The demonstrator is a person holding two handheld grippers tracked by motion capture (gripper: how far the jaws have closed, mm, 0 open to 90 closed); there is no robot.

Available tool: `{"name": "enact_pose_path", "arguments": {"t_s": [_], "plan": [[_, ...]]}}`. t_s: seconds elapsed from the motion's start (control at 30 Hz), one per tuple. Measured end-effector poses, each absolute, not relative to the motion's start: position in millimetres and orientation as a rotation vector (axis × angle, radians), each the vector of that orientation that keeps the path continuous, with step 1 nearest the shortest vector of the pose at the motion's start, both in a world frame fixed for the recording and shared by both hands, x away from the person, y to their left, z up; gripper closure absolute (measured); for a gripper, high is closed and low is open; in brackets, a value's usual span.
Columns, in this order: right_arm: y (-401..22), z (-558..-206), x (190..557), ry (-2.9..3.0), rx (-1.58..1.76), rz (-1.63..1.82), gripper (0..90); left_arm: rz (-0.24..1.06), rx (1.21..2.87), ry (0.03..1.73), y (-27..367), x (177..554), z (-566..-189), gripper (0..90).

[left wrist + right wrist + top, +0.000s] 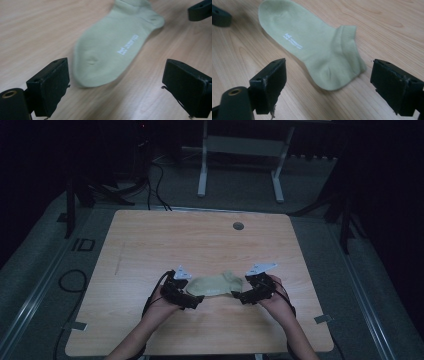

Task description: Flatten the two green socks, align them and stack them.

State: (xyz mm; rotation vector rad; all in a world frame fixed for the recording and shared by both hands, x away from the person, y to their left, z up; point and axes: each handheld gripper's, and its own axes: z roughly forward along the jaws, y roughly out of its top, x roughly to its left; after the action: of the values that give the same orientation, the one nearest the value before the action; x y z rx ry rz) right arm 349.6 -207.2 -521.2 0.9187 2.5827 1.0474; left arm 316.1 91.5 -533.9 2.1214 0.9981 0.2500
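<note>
Two forearms reach in from the near edge of a wooden desk (150, 240), each hand holding a gripper. Between them lies a pale green ankle sock (217, 285), flat on the desk, toe toward the left gripper (192, 301), heel and cuff toward the right gripper (239, 296). Both grippers stand spread wide, pinching nothing. The sock looks laid out and released; any folding remains undone.

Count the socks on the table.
1. The sock lies flat on the table near its front edge, between the left gripper and the right gripper, both open and off it. It could be two stacked; I cannot tell.
</note>
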Motion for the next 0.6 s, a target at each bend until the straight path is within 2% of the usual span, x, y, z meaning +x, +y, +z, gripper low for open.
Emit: {"name": "enact_pose_path", "arguments": {"t_s": [0.13,0.2,0.6], "plan": [[-217.5,-522.5,346.7,2.542,0.926,1.063,13.8,0.276,2.096,1.019,102.9,312.0,-535.5,7.0],[-221.1,-523.2,345.5,2.543,0.917,1.063,13.8,0.273,2.09,1.036,107.7,310.8,-537.1,1.9],[-251.5,-526.0,339.9,2.478,0.983,1.03,13.7,0.297,2.029,1.087,143.9,297.9,-543.8,1.7]]}}
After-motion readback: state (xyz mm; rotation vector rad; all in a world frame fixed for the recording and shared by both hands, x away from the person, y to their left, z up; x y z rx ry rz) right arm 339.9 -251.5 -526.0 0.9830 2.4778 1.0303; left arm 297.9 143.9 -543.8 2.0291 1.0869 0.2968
